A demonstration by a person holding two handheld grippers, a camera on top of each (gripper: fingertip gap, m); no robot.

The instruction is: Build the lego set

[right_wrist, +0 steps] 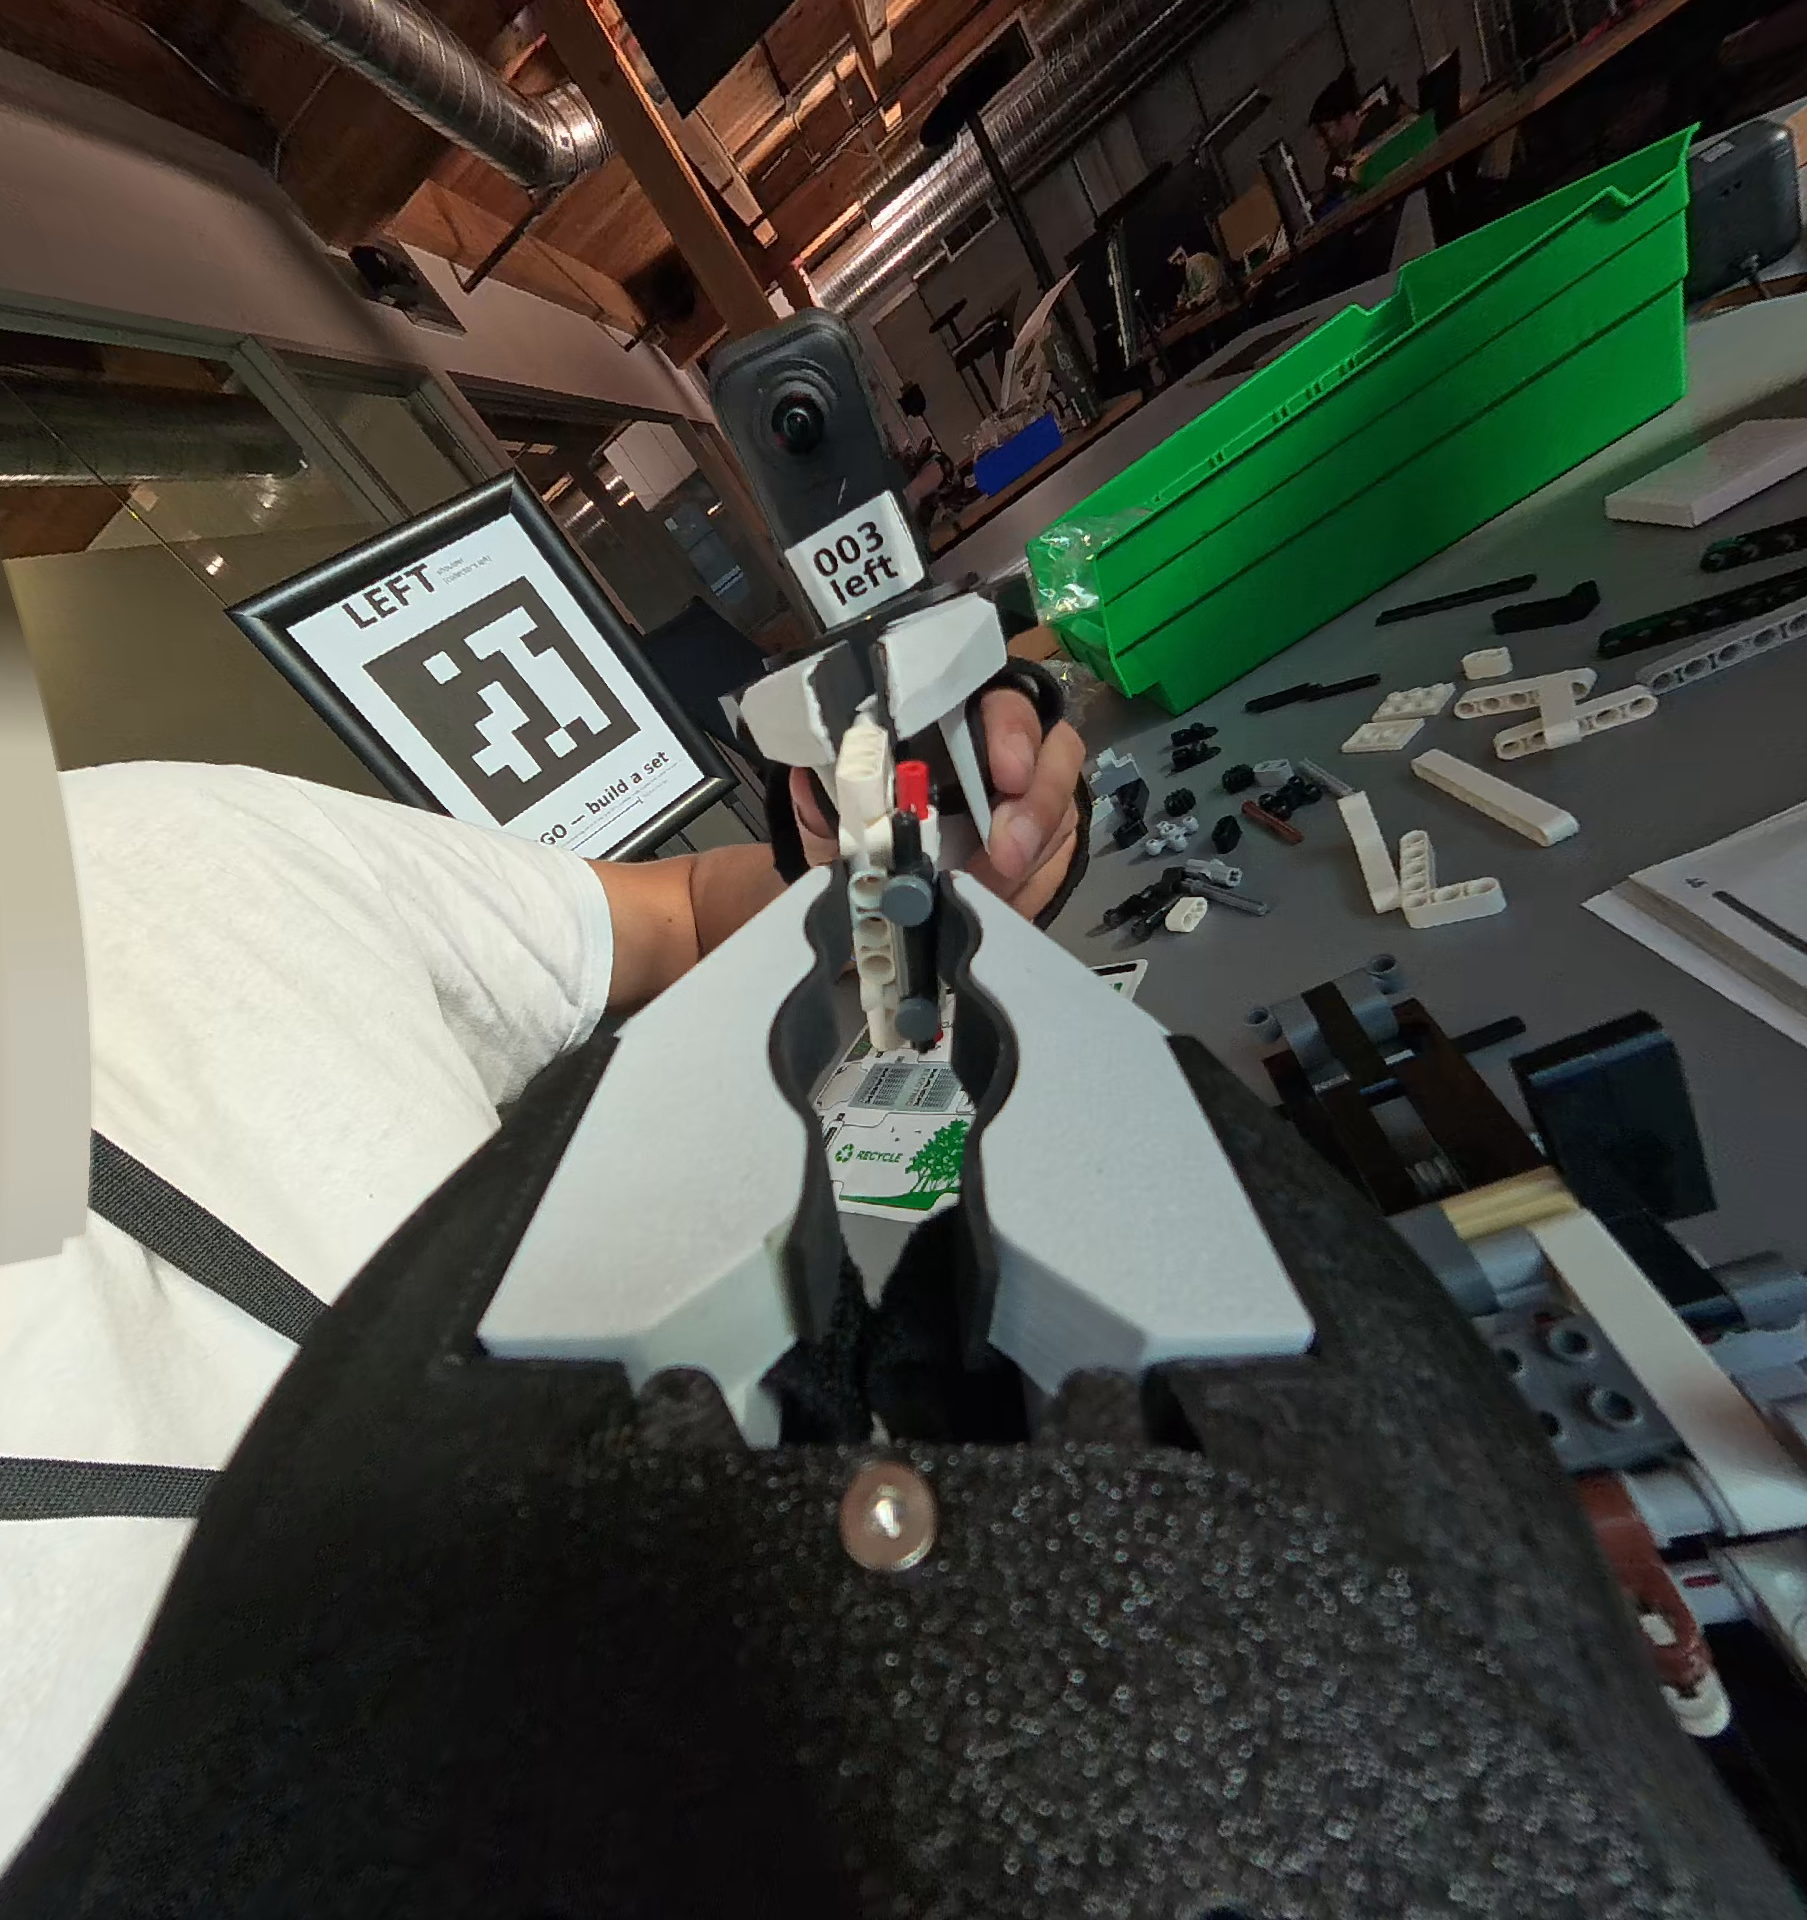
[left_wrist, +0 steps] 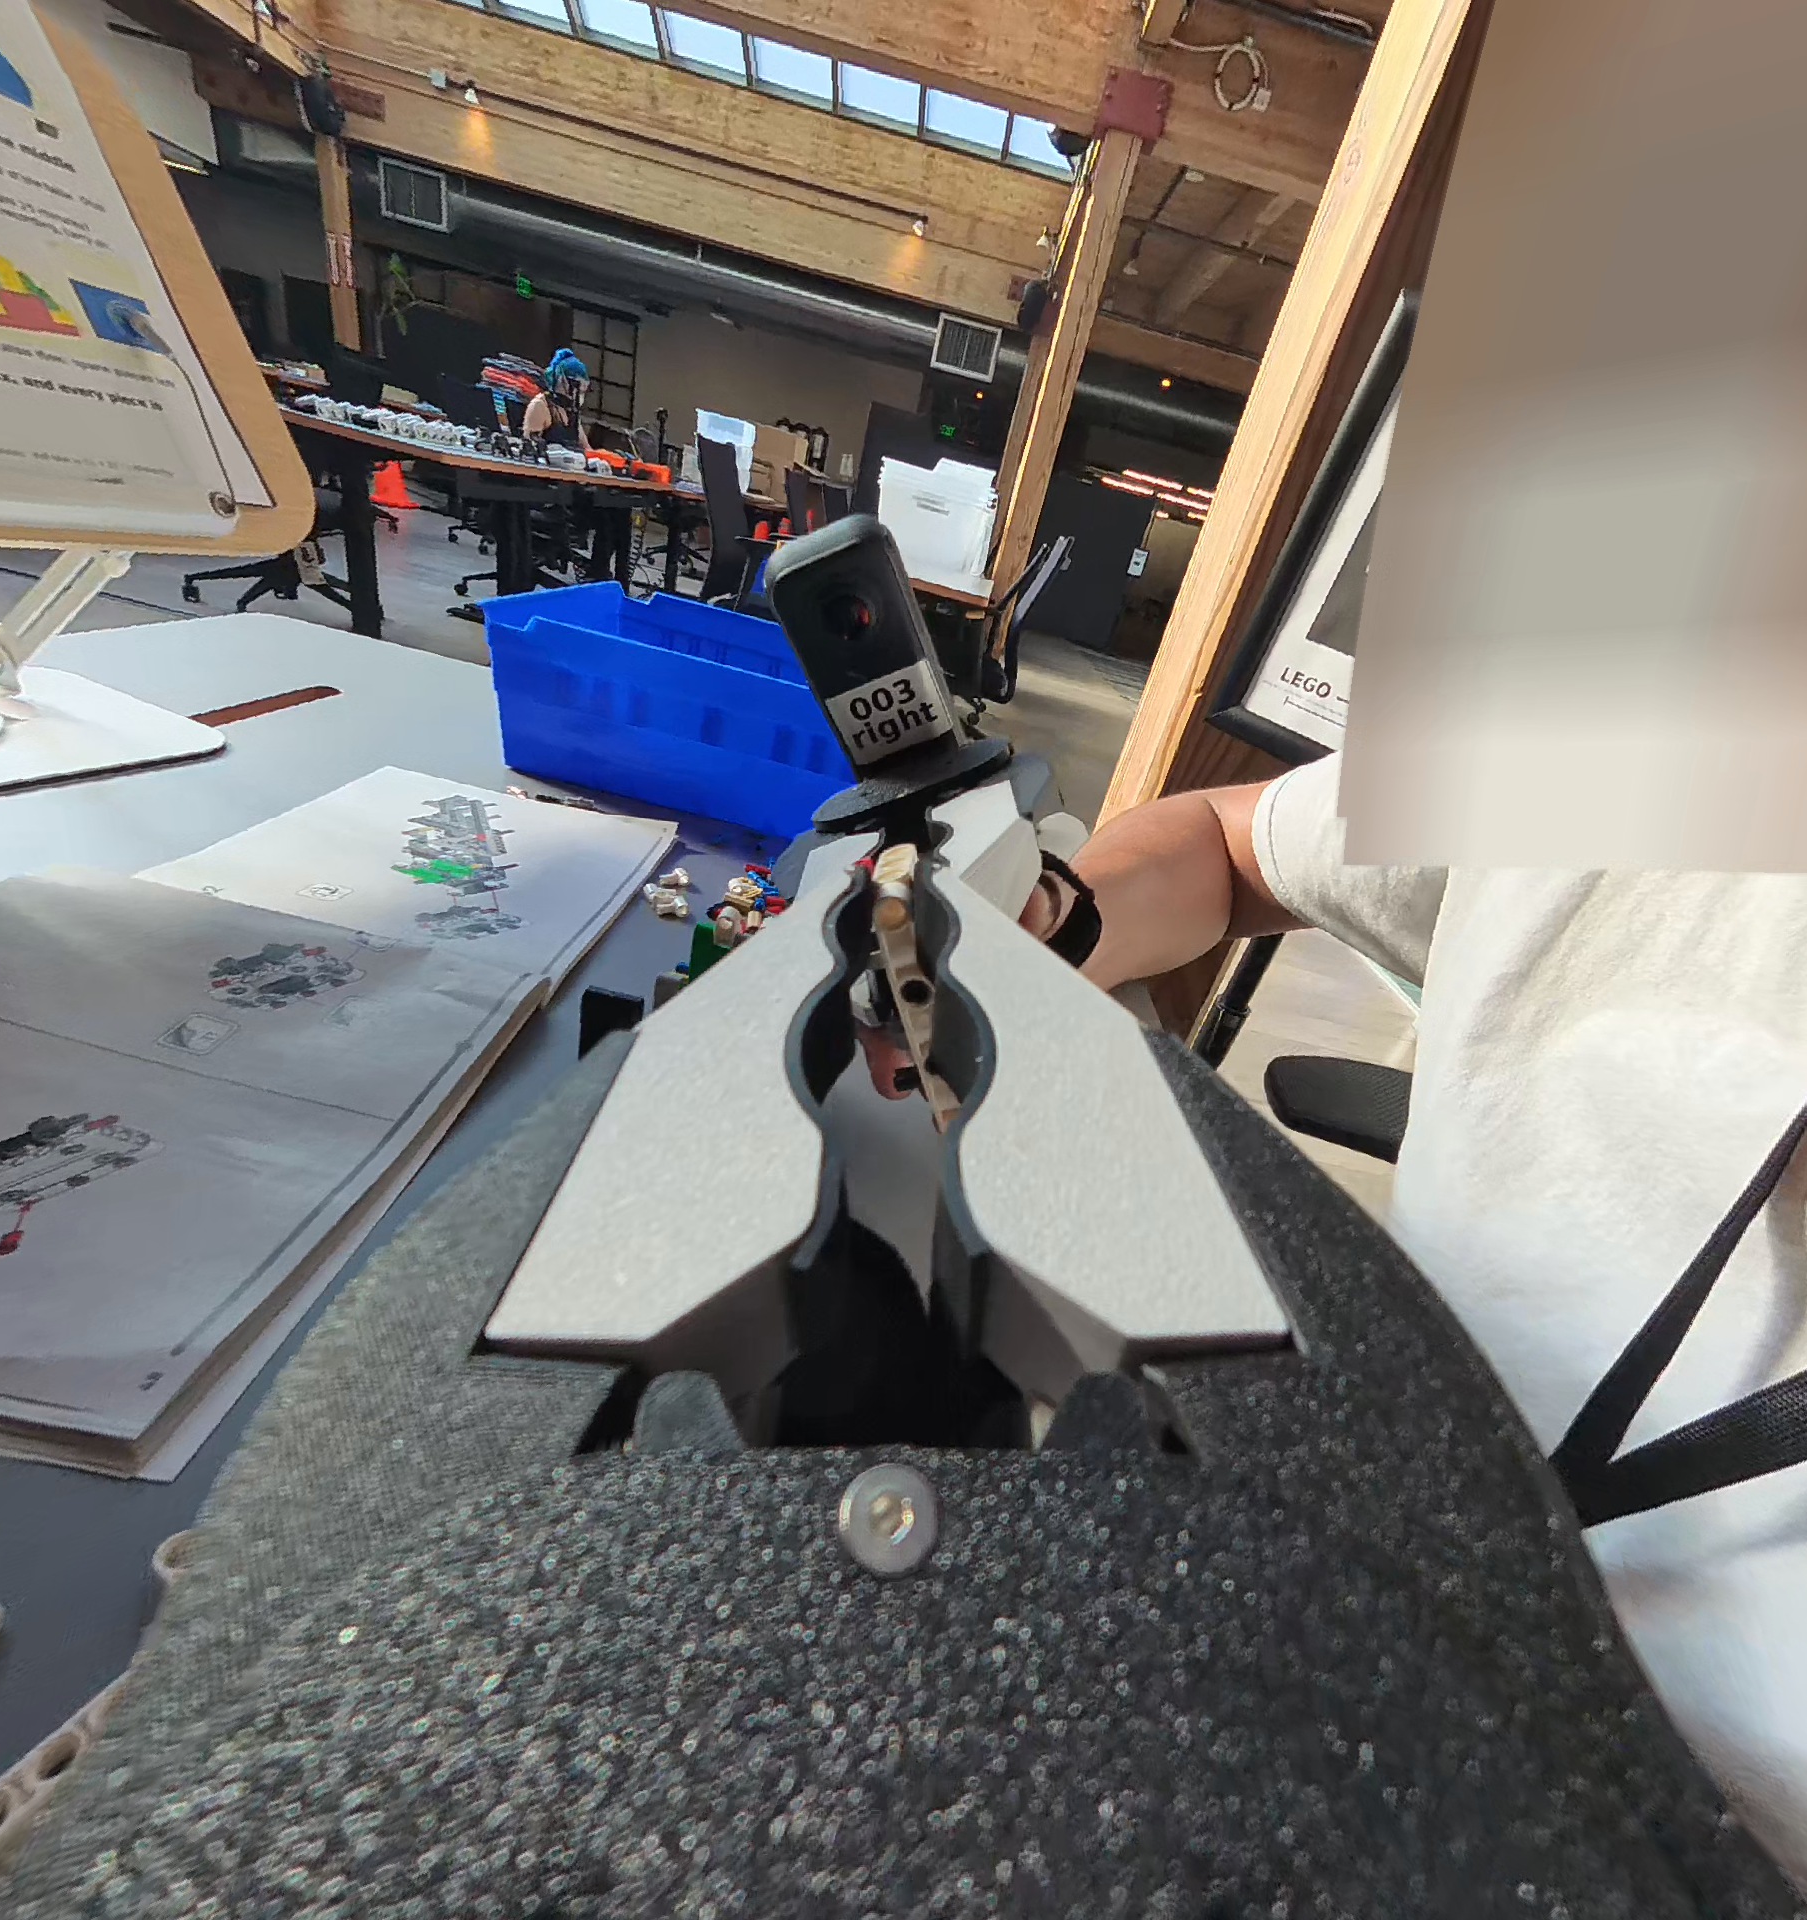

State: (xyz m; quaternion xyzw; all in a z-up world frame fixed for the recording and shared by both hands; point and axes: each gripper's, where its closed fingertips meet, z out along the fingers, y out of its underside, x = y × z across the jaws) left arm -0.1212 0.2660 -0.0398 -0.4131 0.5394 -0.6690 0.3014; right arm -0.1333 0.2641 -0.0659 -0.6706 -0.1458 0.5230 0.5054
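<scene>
Tip to tip: we note the two tools meeting nose to nose above the desk [right_wrist: 1398, 935], each pointing straight at the other. Left tool [left_wrist: 894, 883] is closed down to a thin slit on a tan holed beam [left_wrist: 914, 987], pads pressing its flat sides; the beam's long axis runs along the fingers, back toward that tool's own camera. Right tool [right_wrist: 894, 894] stands a little wider, clamped on a small assembly [right_wrist: 894, 914] of a white holed beam with a black axle, grey round caps and a red end, its long axis also lying along the fingers. Both pieces are lifted clear of the desk. Loose white beams [right_wrist: 1439, 883] lie apart to the right tool's right, before a green bin [right_wrist: 1398, 468]; a blue bin [left_wrist: 650, 707] and an open instruction booklet [left_wrist: 255, 1039] lie to the left tool's left.
</scene>
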